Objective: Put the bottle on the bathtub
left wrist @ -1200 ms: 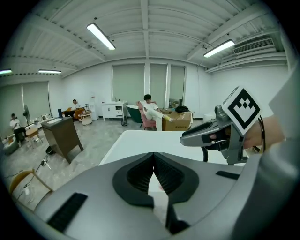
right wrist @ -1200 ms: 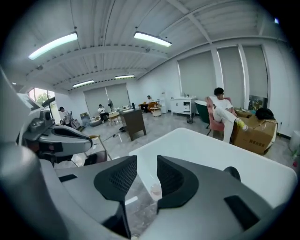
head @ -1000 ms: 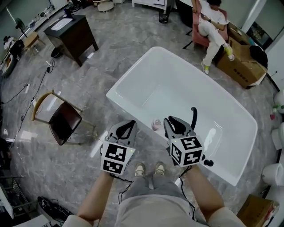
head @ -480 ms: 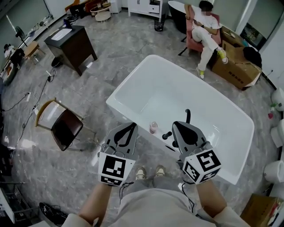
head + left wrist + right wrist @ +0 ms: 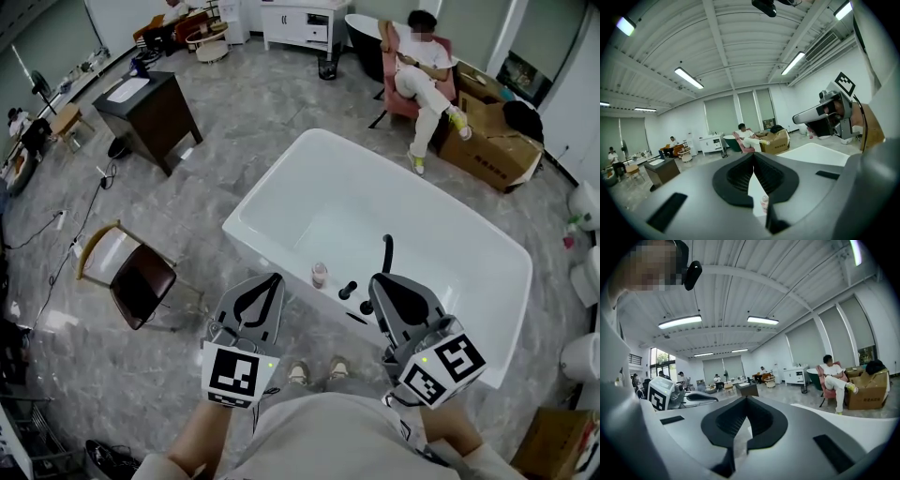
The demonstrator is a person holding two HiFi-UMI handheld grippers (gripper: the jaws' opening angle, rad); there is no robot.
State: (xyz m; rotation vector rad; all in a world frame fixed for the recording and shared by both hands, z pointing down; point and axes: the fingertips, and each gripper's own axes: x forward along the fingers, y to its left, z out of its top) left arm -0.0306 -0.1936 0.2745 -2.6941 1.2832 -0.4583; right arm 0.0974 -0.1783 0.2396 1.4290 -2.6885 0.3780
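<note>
bottle (image 5: pixel 319 275) upright on bathtub (image 5: pixel 281 255) near rim, frame centre; l gripper (image 5: pixel 271 279) + r gripper (image 5: pixel 379 282) jaws pressed together, empty, just below rim.

The left forearm (image 5: pixel 199 439) and right forearm (image 5: pixel 448 433) reach forward and down, side by side and apart. The left gripper (image 5: pixel 268 282) points ahead with its marker cube (image 5: pixel 234 373) facing up, jaws closed tip to tip on nothing. The right gripper (image 5: pixel 379 283) sits level with it, jaws likewise together and empty
</note>
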